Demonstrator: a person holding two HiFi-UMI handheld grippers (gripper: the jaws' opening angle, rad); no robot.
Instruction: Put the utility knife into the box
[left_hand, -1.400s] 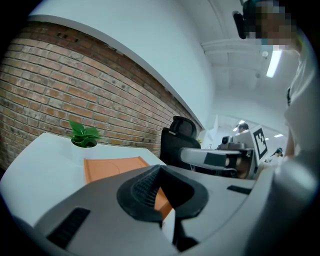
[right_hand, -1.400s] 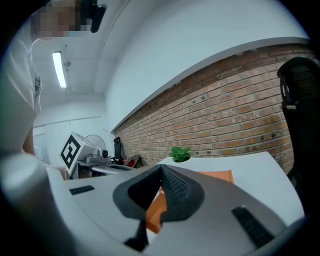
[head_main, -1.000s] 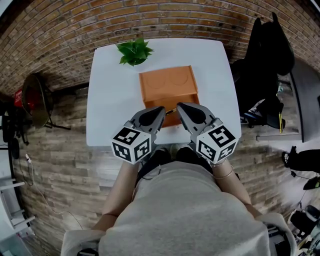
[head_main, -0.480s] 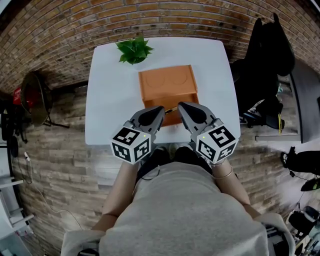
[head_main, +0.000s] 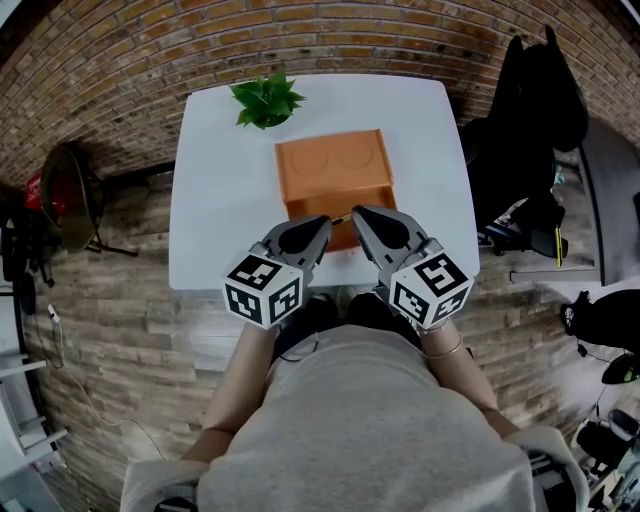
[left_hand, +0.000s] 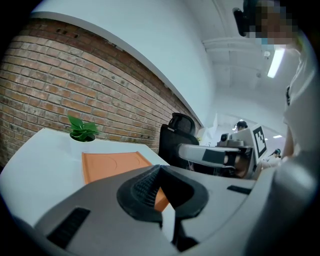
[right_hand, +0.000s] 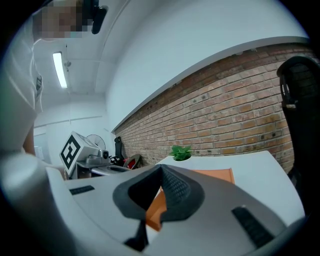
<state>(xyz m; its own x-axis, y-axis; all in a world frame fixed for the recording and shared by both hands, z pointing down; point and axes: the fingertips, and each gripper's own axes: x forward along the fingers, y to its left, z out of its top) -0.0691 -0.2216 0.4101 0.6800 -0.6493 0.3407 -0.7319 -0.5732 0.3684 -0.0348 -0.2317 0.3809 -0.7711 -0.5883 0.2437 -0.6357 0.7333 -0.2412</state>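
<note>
Little has moved in the last half second: both grippers hold the same pose at the near edge of the table, and the head view has only slid a touch, so the box and plant sit slightly higher and further left.

Nearest the camera is the person's grey shirt (head_main: 370, 420). Just beyond it are the two marker cubes, one on the left (head_main: 263, 289) and one on the right (head_main: 431, 287). The left gripper (head_main: 320, 226) and right gripper (head_main: 362, 216) reach forward side by side, their tips angled in toward each other. Each gripper view shows its jaws brought together at the tips, ribbed pads (left_hand: 145, 187) meeting, with nothing clamped between them. Only orange box and white tabletop show through the opening below the tips.

Between the two tips in the head view lies a thin dark sliver (head_main: 339, 218) with a pale end (too small to say whether it is the utility knife, which I cannot otherwise find).

The orange box (head_main: 333, 168) stands on the white table (head_main: 220, 200) just past the grippers, with two shallow circles pressed into its top. At the far edge sits a small green plant (head_main: 265, 100), with the brick wall (head_main: 300, 40) behind it and a black chair (head_main: 540, 100) off to the right
</note>
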